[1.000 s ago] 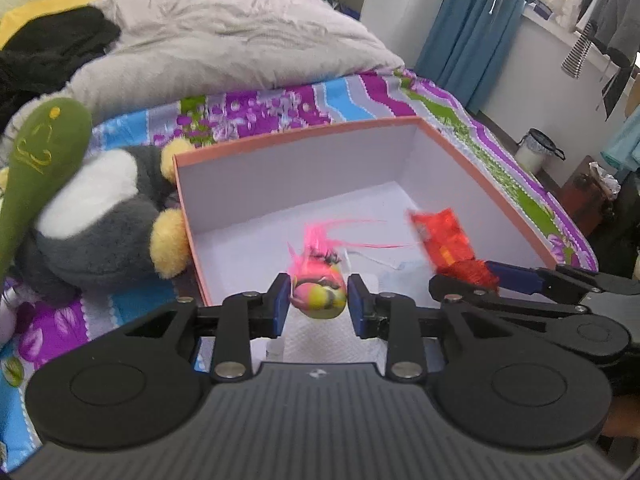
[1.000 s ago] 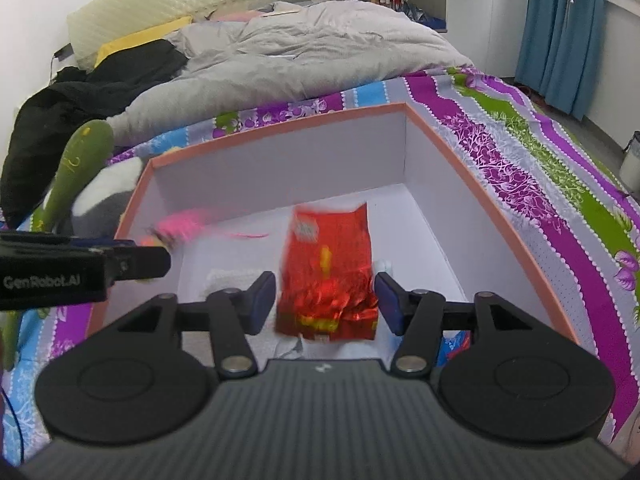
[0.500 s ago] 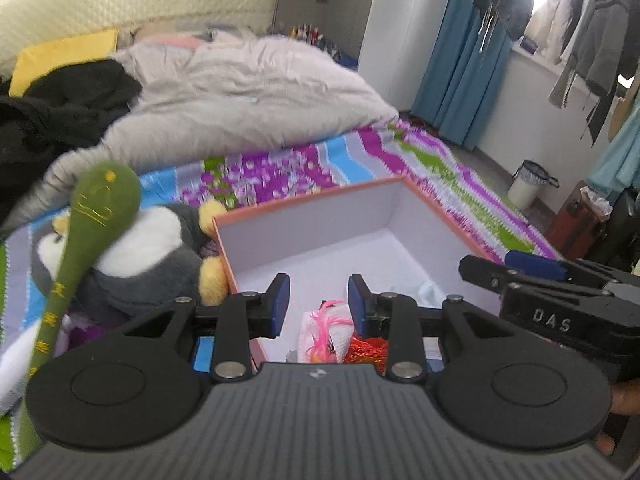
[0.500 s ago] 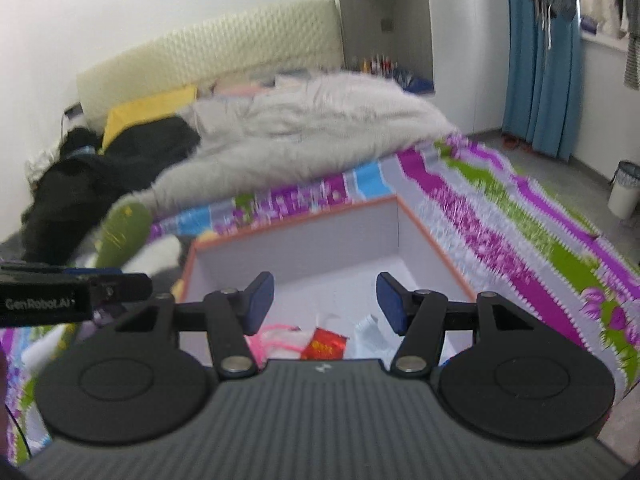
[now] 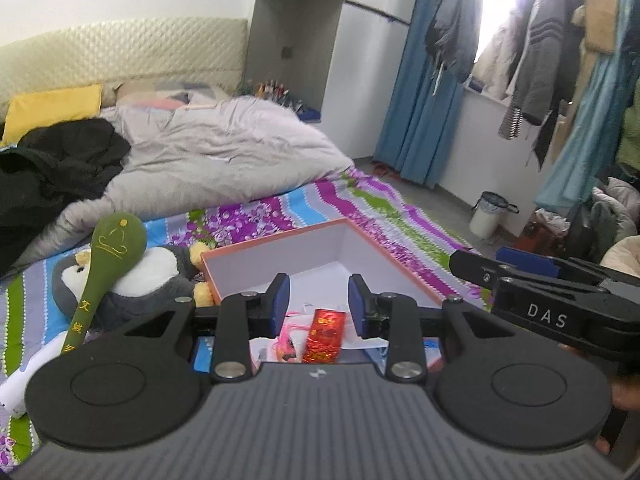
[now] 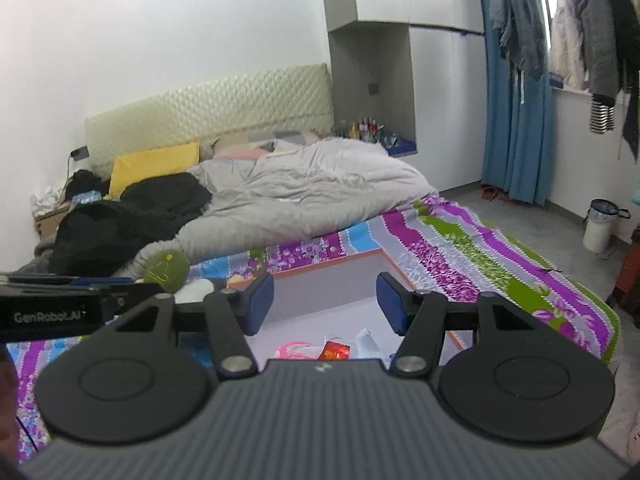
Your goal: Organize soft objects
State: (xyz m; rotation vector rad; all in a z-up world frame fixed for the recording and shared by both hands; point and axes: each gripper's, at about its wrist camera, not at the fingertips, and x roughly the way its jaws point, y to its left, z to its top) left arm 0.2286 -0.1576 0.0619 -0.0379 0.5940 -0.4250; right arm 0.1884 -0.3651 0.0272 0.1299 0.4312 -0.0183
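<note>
Both tongs spread and empty above the orange-rimmed box (image 5: pixel 372 248): left gripper (image 5: pixel 319 304) marked "GenRobot.AI", right gripper (image 6: pixel 325 303) marked "DAS".

Right gripper (image 6: pixel 325 305) empty, spread – above box (image 6: pixel 328 280).

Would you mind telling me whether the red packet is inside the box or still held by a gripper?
Inside. The red packet lies on the floor of the orange-rimmed box, beside the pink toy; both grippers are open and empty.
</note>
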